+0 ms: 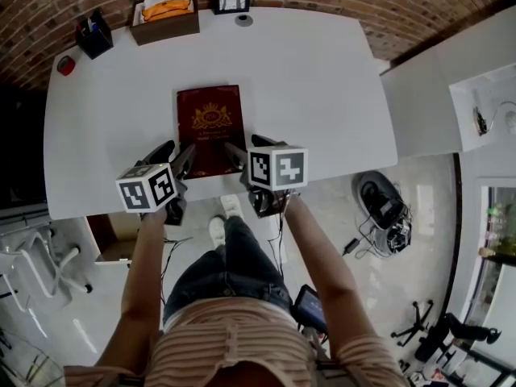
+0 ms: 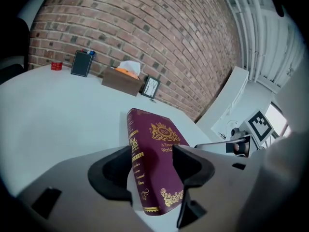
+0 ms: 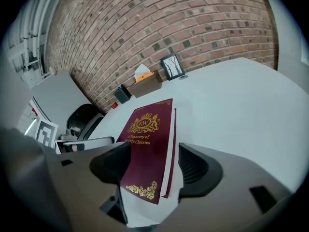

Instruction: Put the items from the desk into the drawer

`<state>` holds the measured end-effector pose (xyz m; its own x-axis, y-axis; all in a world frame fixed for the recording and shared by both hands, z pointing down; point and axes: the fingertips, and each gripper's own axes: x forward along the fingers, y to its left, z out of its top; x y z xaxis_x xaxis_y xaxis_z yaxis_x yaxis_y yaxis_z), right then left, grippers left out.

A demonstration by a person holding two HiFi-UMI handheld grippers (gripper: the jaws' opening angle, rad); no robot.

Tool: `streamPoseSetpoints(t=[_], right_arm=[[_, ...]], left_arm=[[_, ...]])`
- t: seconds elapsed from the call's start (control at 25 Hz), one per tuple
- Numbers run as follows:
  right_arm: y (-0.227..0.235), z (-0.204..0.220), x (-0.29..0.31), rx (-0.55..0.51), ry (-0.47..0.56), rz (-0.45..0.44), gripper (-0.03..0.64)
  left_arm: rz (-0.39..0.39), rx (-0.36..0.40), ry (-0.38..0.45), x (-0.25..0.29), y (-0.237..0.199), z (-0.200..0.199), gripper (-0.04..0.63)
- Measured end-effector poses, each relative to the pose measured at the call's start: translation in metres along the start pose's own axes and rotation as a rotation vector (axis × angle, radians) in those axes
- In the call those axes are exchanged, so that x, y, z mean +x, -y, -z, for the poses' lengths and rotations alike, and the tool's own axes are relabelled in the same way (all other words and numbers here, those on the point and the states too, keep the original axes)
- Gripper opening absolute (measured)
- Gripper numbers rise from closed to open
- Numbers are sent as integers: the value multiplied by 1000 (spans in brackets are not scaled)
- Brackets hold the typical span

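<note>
Head view steeply down over desk (image 1: 322, 79), gripper views low, close, sharing book (image 2: 155, 146)

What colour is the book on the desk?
The book is dark red with gold ornament; the right gripper view shows it best.

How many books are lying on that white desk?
1. The dark red book lies flat near the front edge of the white desk. No other book shows; the tissue box at the back might hide something small.
</note>
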<state>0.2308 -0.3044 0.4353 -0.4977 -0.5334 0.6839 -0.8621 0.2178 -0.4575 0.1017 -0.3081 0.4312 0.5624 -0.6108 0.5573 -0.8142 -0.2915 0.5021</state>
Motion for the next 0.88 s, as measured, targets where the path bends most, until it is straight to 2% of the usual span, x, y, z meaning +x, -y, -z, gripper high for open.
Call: streamPoseSetpoints(t=[0.2, 0.48, 0.68, 0.88], right_arm=[[6, 3, 16, 10, -47, -14, 293], [2, 9, 29, -35, -110, -29, 291], [0, 9, 31, -71, -122, -21, 291], [-6, 11, 28, -80, -89, -35, 291]], left_arm=[[-22, -40, -58, 16, -7, 7, 247], [1, -199, -56, 28, -8, 12, 247], [-3, -192, -46, 29, -9, 11, 247], [-22, -170, 6, 20, -4, 8, 247]])
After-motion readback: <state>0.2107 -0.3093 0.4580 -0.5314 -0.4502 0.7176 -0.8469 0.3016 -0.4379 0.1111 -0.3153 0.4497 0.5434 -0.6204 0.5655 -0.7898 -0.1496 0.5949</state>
